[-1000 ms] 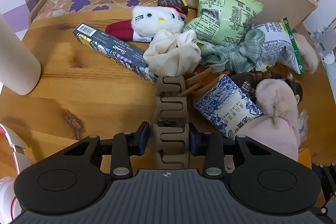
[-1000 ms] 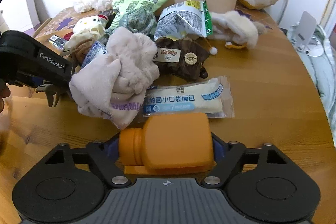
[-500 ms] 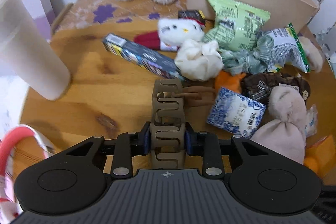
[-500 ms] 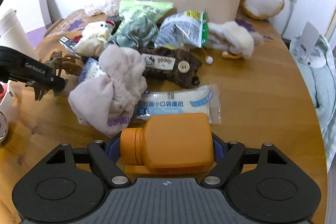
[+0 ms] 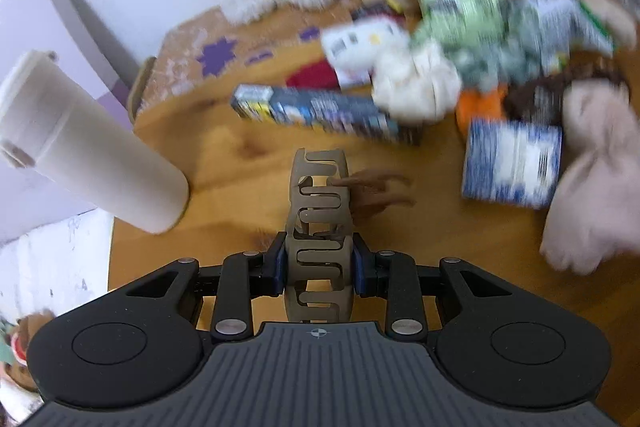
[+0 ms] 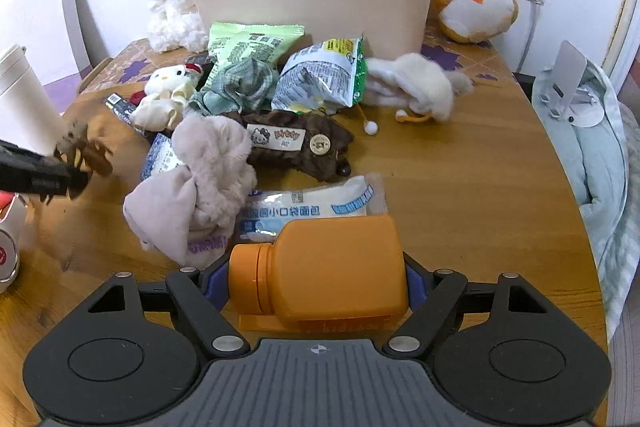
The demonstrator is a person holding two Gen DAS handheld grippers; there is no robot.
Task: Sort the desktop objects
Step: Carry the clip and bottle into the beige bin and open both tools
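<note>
The left gripper (image 5: 319, 264) is clamped on a tan hair claw (image 5: 319, 227), held above the wooden table (image 5: 248, 163), with a cream tumbler (image 5: 80, 151) at ten o'clock; the right gripper (image 6: 310, 281) grips an orange bottle (image 6: 320, 271) lying sideways, cap toward nine o'clock, the bread packet (image 6: 316, 211) just beyond at twelve, the beige bin (image 6: 316, 3) farther at twelve.

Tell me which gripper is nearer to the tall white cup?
Left. The left gripper, holding a hair clip, is just beside the white cup; the right gripper, holding an orange bottle, is across the table.
</note>
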